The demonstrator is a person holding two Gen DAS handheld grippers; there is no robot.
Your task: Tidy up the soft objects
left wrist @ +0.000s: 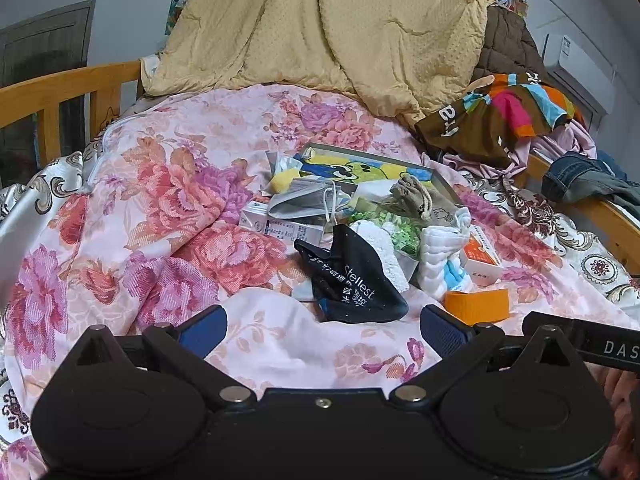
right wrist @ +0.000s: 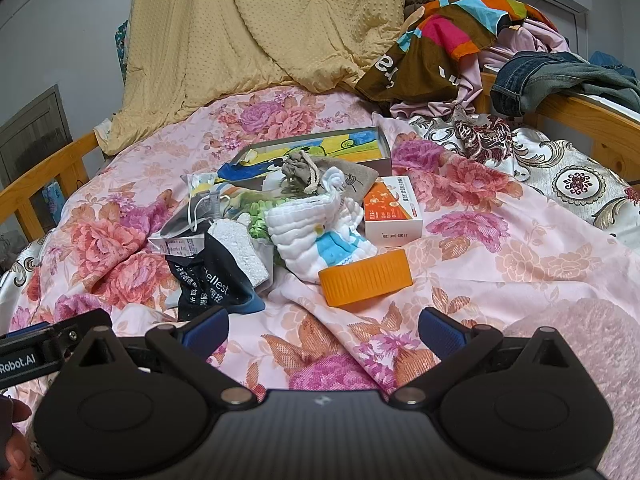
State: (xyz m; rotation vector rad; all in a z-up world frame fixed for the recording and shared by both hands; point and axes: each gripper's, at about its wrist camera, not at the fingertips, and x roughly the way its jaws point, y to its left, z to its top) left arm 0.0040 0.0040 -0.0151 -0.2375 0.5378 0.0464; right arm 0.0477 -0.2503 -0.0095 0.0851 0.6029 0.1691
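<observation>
The left gripper (left wrist: 323, 326) hovers just above the floral pink quilt (left wrist: 168, 208), its blue-padded fingers (left wrist: 204, 330) spread wide with nothing between them. Directly ahead of it, almost at the fingertips, lies a crumpled black cloth (left wrist: 352, 276) with white lettering. The right gripper (right wrist: 323, 326) is likewise wide apart and empty over the same quilt, and just ahead of it, slightly to the right, sits an orange ribbed lid (right wrist: 366, 278).

Beyond both grippers the clutter forms one heap. Behind the lid is a white quilted cloth (right wrist: 316, 232) with blue patches, touching a green knobbly item (right wrist: 260, 220) and a white foam block (right wrist: 242, 248) on its left. To the right of the white cloth lies an orange and white carton (right wrist: 394, 212). Farther out, a grey drawstring pouch (right wrist: 320, 178) rests against the near edge of a shallow box (right wrist: 384, 148) with a cartoon print inside. A grey face mask (left wrist: 308, 200) lies over a small printed packet (left wrist: 276, 226), possibly a drink carton.

Farthest ahead, a yellow blanket (left wrist: 320, 32) hangs over the headboard end. To the far right, a striped brown garment (right wrist: 440, 40) and jeans (right wrist: 556, 76) are piled by the wooden bed rail (right wrist: 580, 116).
</observation>
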